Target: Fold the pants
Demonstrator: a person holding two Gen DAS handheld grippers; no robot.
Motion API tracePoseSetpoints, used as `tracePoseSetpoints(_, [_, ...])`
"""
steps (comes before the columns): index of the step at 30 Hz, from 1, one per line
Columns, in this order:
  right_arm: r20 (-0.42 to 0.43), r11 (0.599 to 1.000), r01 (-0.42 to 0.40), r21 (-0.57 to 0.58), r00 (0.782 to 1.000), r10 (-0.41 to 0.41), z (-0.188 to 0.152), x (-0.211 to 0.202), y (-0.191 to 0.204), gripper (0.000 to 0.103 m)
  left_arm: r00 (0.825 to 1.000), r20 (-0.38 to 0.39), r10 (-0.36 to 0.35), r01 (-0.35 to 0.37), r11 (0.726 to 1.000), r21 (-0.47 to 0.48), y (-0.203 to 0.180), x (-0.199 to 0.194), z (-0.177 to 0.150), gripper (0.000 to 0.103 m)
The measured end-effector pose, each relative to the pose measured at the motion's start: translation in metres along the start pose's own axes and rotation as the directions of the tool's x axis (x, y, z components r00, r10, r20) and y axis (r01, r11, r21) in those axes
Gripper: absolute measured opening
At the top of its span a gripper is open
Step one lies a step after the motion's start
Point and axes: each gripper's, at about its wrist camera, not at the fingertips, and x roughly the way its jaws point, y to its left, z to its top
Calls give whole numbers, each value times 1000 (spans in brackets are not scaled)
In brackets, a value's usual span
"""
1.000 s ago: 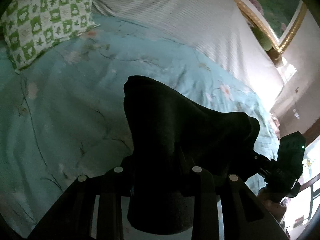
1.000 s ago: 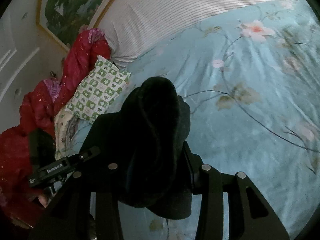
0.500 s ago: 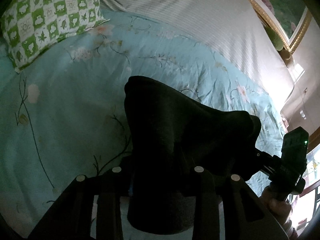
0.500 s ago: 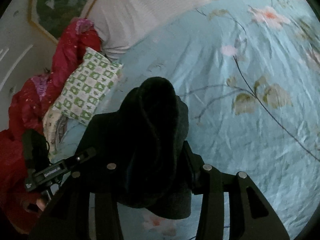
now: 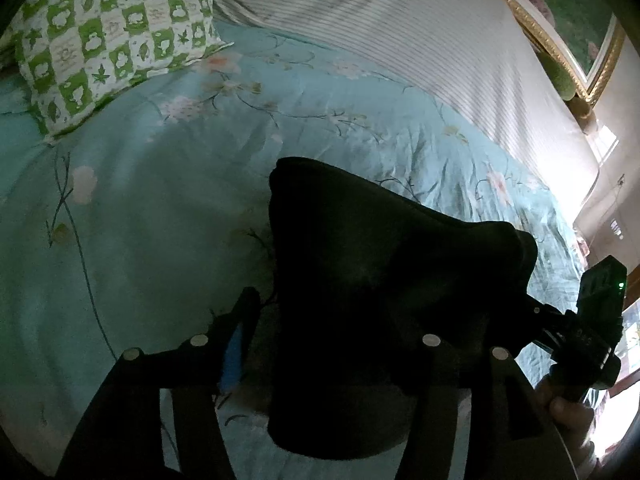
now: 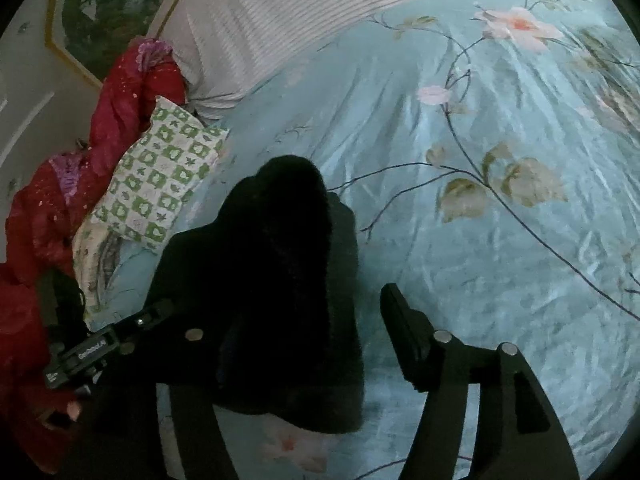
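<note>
The dark pants (image 5: 360, 272) lie bunched on the light blue flowered bedspread (image 5: 140, 208). My left gripper (image 5: 332, 332) is open, its jaws spread wide, with the cloth lying between them and over the right finger. In the right wrist view the pants (image 6: 280, 272) are a dark heap in front. My right gripper (image 6: 296, 332) is open too; its right finger (image 6: 404, 328) stands clear of the cloth, the left finger is hidden in it. Each gripper shows at the edge of the other view.
A green and white checked pillow (image 5: 112, 36) lies at the head of the bed, with a striped white cover (image 5: 400, 40) beside it. A red quilt (image 6: 60, 208) is heaped at the bed's side. A framed picture (image 5: 568, 8) hangs on the wall.
Both grippers have opened and let go of the pants, which have settled onto the bedspread. Both grippers have come lower toward the bed.
</note>
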Motion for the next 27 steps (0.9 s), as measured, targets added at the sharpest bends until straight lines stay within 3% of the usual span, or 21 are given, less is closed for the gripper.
tracePoseSetpoints(5, [11,1000,14,21,1000,-14,-5,-7,-1,69,1000,9,11,-11,1000,4,-1,-8,-4,64])
tracePoseSetpoints(9, [28,999,36,22,999,-37,-8,-13,2,71,999,26,26,-26,1000,7,-1,-16,-10,73])
tracePoseSetpoints(15, [33,999,51,3,998,-51,-13,-20,11,75,998,40,52,-52,999,11,-2,-27,-18,79])
tracePoseSetpoints(27, [57,995,79,-64,996,-75,-24,-34,32,78,993,52,108,-110,992,58,-15,-41,-36,82])
